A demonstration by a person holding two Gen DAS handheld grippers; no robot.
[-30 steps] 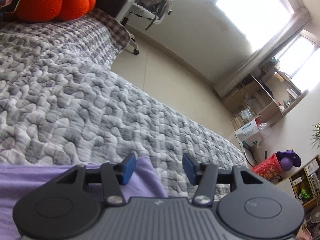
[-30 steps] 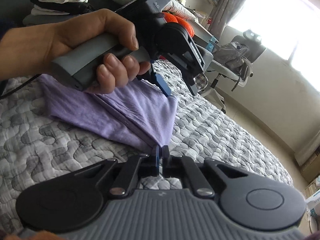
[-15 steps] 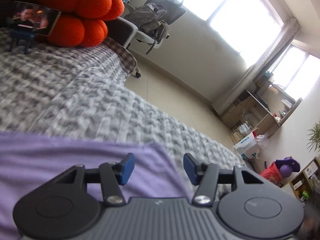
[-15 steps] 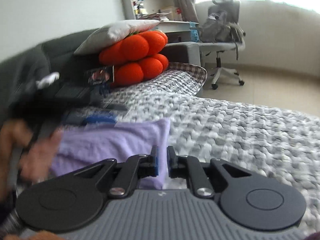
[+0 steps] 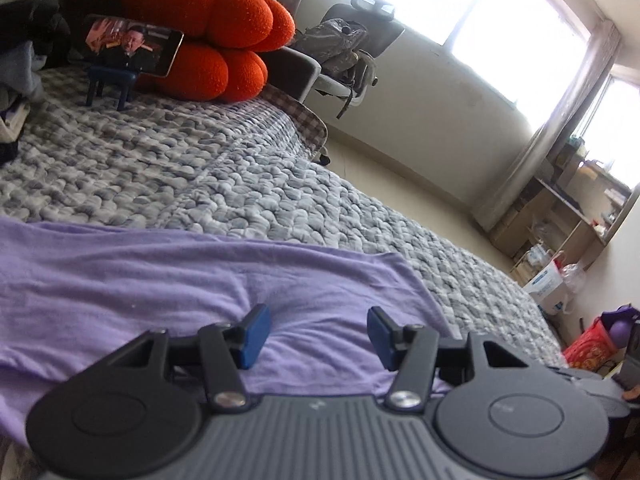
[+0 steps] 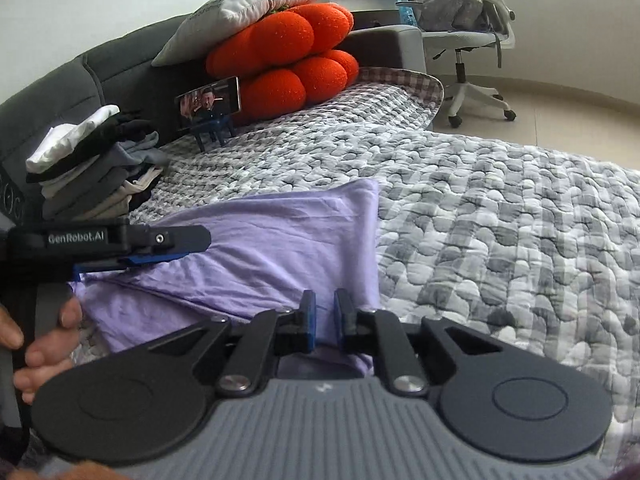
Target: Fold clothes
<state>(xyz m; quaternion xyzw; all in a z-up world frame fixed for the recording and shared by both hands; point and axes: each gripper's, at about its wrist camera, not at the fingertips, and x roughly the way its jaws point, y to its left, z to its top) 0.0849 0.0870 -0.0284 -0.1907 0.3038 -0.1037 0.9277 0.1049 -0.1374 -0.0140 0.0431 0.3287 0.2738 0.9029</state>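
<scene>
A lilac garment (image 6: 288, 240) lies folded on the grey quilted bed (image 6: 500, 220), its right edge straight. My right gripper (image 6: 324, 312) hovers over the garment's near right corner. Its jaws stand a narrow gap apart with nothing pinched, and cloth shows below the gap. My left gripper (image 6: 188, 246), held by a hand (image 6: 48, 344), reaches in from the left just above the garment's left part. In the left wrist view the left gripper (image 5: 314, 332) is open over the lilac garment (image 5: 160, 280), with nothing between its blue pads (image 5: 252, 334).
A stack of folded clothes (image 6: 88, 168) sits at the back left against the dark headboard. A phone on a blue stand (image 6: 208, 104) and orange cushions (image 6: 288, 60) under a white pillow lie at the bed's head. An office chair (image 6: 464, 20) stands on the floor beyond.
My right gripper let go of the garment's corner, parted its jaws slightly and rolled level. My left gripper swung across to the garment's left side, and now more lilac cloth lies under it.
</scene>
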